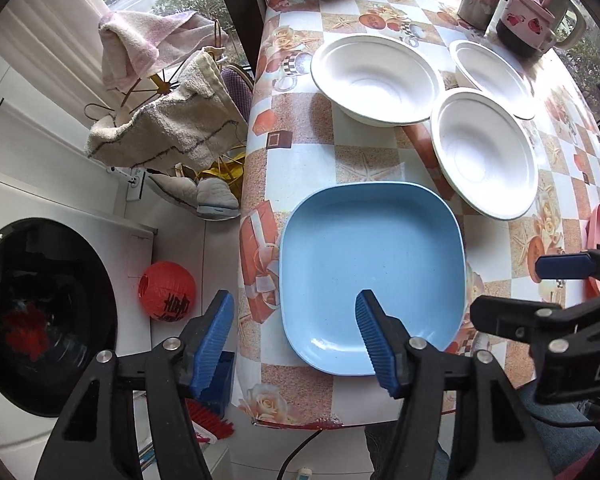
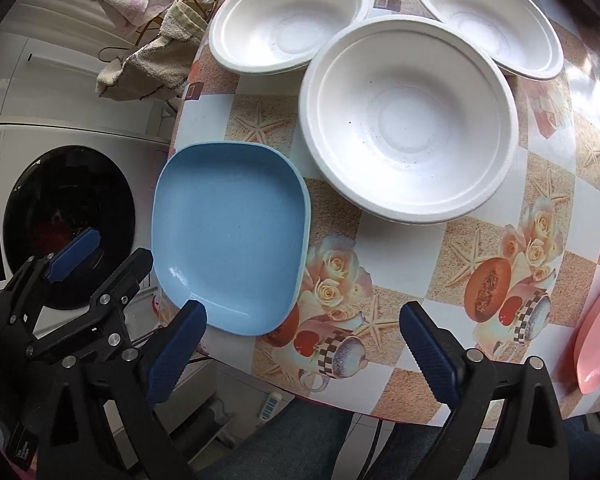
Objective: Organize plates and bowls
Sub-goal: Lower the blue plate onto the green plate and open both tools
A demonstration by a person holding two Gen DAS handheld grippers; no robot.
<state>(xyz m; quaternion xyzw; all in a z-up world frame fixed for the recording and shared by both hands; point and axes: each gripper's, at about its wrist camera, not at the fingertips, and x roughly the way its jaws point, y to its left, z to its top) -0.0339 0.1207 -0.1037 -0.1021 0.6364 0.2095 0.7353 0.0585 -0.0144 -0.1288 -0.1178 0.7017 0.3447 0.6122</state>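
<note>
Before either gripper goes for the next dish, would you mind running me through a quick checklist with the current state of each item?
1. Left gripper open and empty: ok; nothing sits between its pads.
2. Right gripper open and empty: ok; only tablecloth shows between its fingers.
3. Blue plate flat on the table, nothing on it: ok.
4. Three white bowls upright and empty: ok, though the nearest rim overlaps the two behind it.
5. Pink dish within view for sorting: cannot tell; only its edge shows.
6. Grippers clear of each other: ok, but they are close beside the blue plate.
</note>
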